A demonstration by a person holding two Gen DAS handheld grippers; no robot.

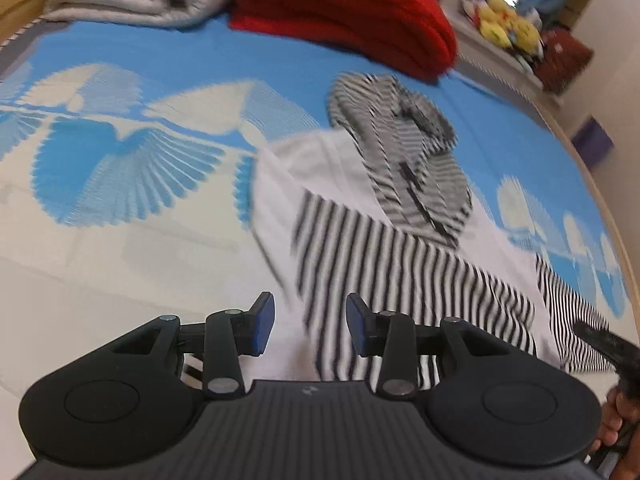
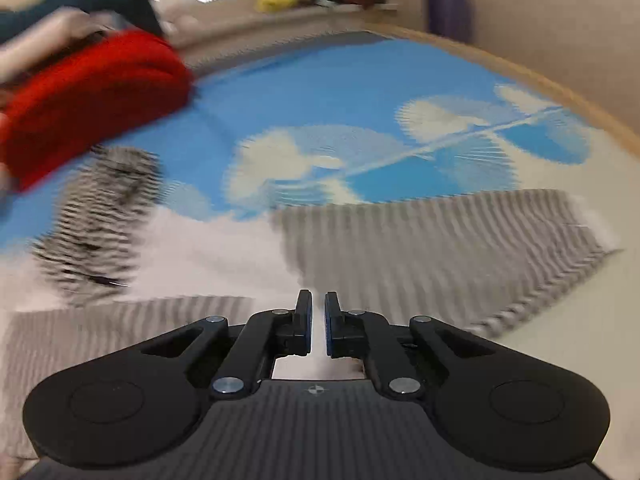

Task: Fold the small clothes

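Your left claw [image 1: 310,326] stands wide and empty, your right claw [image 2: 318,328] nearly closed, empty; pinch the limp, light striped garment [image 1: 400,280] at a hem corner.

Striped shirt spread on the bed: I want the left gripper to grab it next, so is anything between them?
Nothing visible blocks it. The left gripper is open just above the striped shirt. The crumpled striped garment lies on the shirt's far part, beyond the fingers.
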